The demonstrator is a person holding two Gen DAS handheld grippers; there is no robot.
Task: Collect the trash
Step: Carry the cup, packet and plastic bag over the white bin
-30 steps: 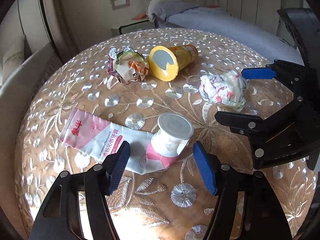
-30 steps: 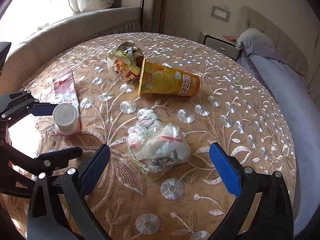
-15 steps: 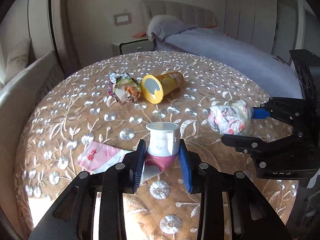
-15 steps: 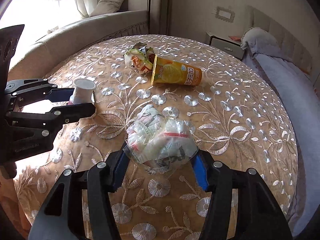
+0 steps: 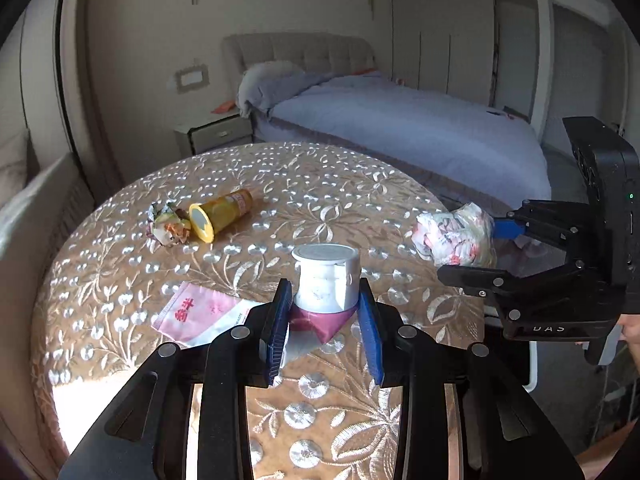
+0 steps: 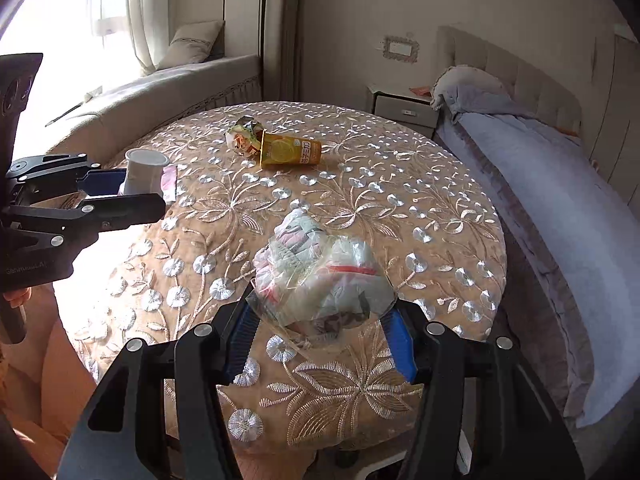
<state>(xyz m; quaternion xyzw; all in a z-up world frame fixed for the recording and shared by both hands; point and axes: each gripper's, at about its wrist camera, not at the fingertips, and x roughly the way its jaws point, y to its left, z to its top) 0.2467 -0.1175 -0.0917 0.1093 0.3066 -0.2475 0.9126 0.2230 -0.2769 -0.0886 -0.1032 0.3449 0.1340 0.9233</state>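
Observation:
My left gripper (image 5: 324,312) is shut on a pink toothpaste tube (image 5: 200,314) just below its white cap (image 5: 326,280) and holds it above the round table (image 5: 360,200). My right gripper (image 6: 320,324) is shut on a crumpled plastic wrapper ball (image 6: 320,276), lifted off the table; it also shows in the left wrist view (image 5: 454,234). A yellow cup (image 5: 220,216) lies on its side next to a crumpled snack wrapper (image 5: 166,228) at the far left of the table; both also show in the right wrist view, cup (image 6: 290,152) and wrapper (image 6: 242,140).
The table carries an embroidered gold cloth (image 6: 400,208). A bed (image 5: 400,128) stands behind on the right, a nightstand (image 5: 214,134) by the wall, and a window bench (image 6: 160,96) runs along the left.
Both grippers closed, the left on the toothpaste tube and the right on the wrapper ball. Both then lifted and drew back from the table with their loads.

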